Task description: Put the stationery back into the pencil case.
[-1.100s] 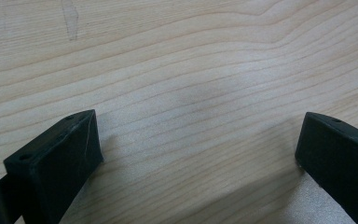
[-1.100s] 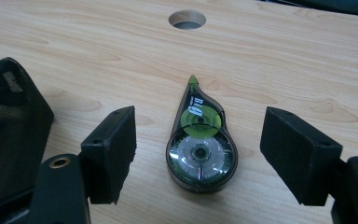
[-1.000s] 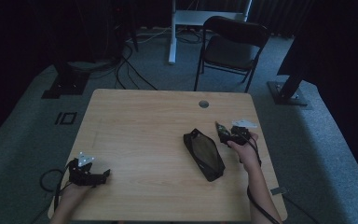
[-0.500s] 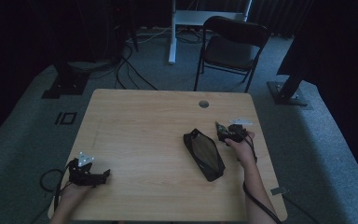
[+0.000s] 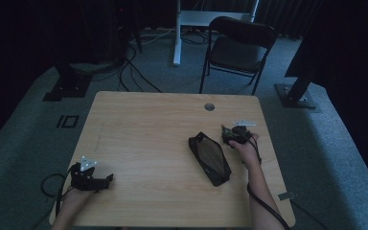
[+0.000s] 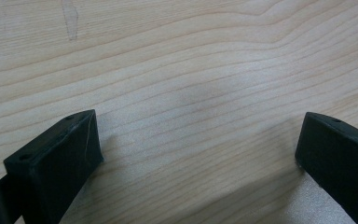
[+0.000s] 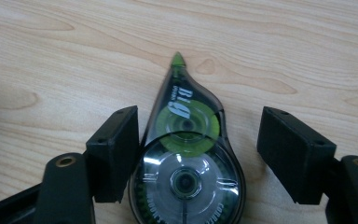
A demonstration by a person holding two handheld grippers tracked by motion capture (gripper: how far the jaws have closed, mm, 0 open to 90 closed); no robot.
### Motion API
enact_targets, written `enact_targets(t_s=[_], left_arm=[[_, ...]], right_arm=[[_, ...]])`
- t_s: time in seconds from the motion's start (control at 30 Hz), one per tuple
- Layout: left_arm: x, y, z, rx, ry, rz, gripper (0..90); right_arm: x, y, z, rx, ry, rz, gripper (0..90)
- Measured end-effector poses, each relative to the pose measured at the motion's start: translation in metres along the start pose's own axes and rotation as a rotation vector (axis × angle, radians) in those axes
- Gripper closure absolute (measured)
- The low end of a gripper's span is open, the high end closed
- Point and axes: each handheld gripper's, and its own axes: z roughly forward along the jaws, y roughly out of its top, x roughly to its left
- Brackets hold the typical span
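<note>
- One wooden desk [image 5: 148,139] fills the middle of the high view, with one folding chair [image 5: 237,48] on the floor beyond its far edge.
- One black zip pouch [image 5: 210,158] lies flat, right of the desk's centre; whether anything is inside it cannot be told. A wide stretch of bare wood lies to its left.
- Two grippers rest on the desk, well apart. The left gripper [image 5: 106,180] sits near the front left corner, its fingers [image 6: 56,158] spread wide over bare wood, holding nothing.
- The right gripper [image 5: 225,136] is near the right edge, just beside the pouch.
- One correction tape dispenser [image 7: 186,149], clear with a green tip, lies on the desk between the right fingers [image 7: 114,149]. These have just been closing; the left finger seems to touch it, and the right one stands clear.
</note>
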Motion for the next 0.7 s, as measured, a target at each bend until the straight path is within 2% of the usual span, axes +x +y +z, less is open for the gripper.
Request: enact_targets(t_s=[0.2,0.4,0.6,0.7], left_arm=[[0.0000,0.0000,0.0000,0.000,0.000,0.000,0.2],[0.0000,0.0000,0.0000,0.000,0.000,0.000,0.2],[0.0000,0.0000,0.0000,0.000,0.000,0.000,0.2],[0.0000,0.0000,0.0000,0.001,0.000,0.000,0.2]], right_arm=[[0.0003,0.0022,0.0026,0.004,0.003,0.006,31.7],[0.0043,0.0036,0.0035,-0.007,0.023,-0.011,45.3],[0.0079,0.0064,0.0013,0.013,-0.004,-0.026,48.2],[0.0074,0.0067,-0.0005,0.023,-0.001,-0.014,48.7]])
